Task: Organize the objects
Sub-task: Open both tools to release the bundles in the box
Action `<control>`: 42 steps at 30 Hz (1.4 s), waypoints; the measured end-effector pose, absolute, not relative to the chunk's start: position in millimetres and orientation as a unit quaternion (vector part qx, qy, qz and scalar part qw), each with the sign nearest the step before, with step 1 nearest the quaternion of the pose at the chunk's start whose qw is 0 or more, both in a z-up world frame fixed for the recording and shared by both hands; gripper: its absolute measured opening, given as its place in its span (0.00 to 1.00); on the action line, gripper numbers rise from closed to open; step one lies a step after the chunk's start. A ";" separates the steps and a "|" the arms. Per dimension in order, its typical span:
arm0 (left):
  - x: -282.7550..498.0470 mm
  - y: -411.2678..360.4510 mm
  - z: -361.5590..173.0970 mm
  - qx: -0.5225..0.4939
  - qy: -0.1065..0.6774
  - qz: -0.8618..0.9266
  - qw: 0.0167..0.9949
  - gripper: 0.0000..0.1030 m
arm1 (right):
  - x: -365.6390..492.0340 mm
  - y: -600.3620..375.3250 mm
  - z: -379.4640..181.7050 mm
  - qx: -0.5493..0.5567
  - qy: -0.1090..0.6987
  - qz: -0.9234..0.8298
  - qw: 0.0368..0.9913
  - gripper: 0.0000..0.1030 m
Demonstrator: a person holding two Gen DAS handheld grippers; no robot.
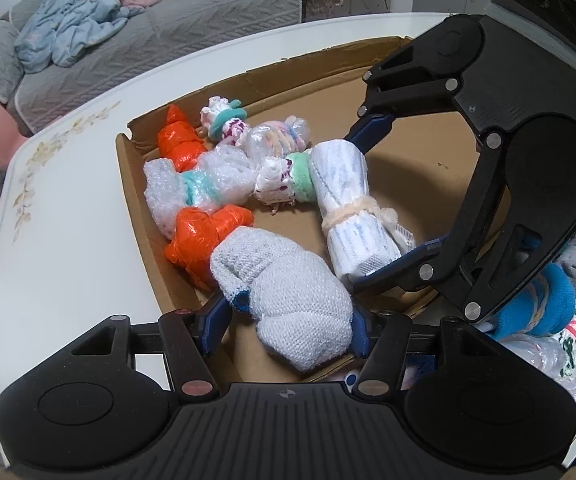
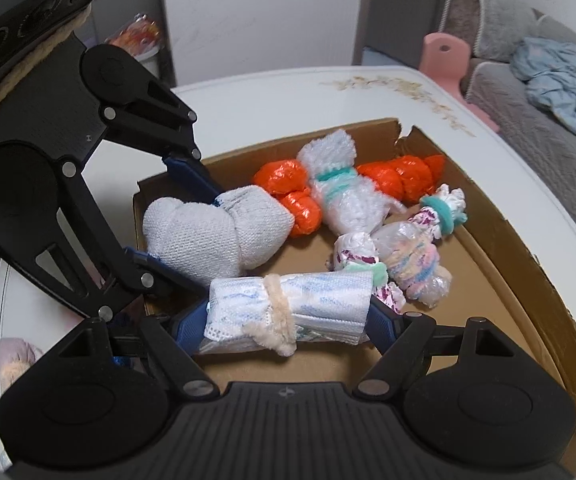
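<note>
Left gripper (image 1: 288, 326): clamps knit bundle (image 1: 291, 300), lower centre.
Right gripper (image 2: 288, 320): clamps mask roll (image 2: 288, 308).
Advice: release low inside box (image 2: 527, 264).

A grey sofa (image 1: 136, 20) with rumpled blue cloth (image 1: 76, 20) stands beyond the white table (image 1: 68, 208), perhaps against a pale wall (image 2: 264, 12).

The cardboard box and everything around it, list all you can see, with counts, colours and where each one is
cardboard box: 1, brown, on white table
knit bundle: 1, white, box front, between left gripper's pads
mask roll: 1, white-blue, cream tie, between right gripper's pads
plastic bundles: 2, orange, box's far side
bubble-wrap bundle: 1, clear, teal tie, between them
printed bag bundles: 2, white-purple, green ties, mid box
pastel bundle: 1, clear wrap, mid box
sofa: 1, grey, background
left gripper: black
right gripper: black
</note>
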State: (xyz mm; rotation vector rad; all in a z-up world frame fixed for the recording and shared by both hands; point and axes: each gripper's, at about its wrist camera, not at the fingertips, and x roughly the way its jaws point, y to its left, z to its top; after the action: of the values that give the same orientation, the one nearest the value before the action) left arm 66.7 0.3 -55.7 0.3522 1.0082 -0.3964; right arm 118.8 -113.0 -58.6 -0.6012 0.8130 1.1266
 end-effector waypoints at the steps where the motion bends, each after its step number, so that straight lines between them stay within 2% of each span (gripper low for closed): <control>1: 66.7 -0.6 -55.6 0.168 0.477 -0.186 0.842 0.63 | 119.0 -112.1 -58.5 -0.278 0.369 0.512 0.724 0.76; 9: 60.8 -7.0 -52.3 0.178 0.475 -0.179 0.843 0.68 | 118.1 -113.5 -56.7 -0.295 0.370 0.509 0.719 0.77; 13: 57.9 -9.8 -48.6 0.184 0.472 -0.174 0.845 0.77 | 117.7 -115.1 -54.6 -0.299 0.371 0.508 0.718 0.77; 26: 52.9 -12.5 -31.7 0.183 0.460 -0.178 0.851 0.88 | 115.7 -117.3 -46.8 -0.306 0.363 0.511 0.716 0.84; 42: 27.8 0.7 -11.0 0.167 0.437 -0.172 0.867 0.94 | 111.8 -115.2 -32.2 -0.304 0.349 0.510 0.725 0.87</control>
State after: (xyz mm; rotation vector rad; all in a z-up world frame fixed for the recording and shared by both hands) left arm 27.8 0.7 -11.0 0.3501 0.9157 -0.3596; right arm 111.8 -115.2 -32.2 -0.6699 0.7693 1.1253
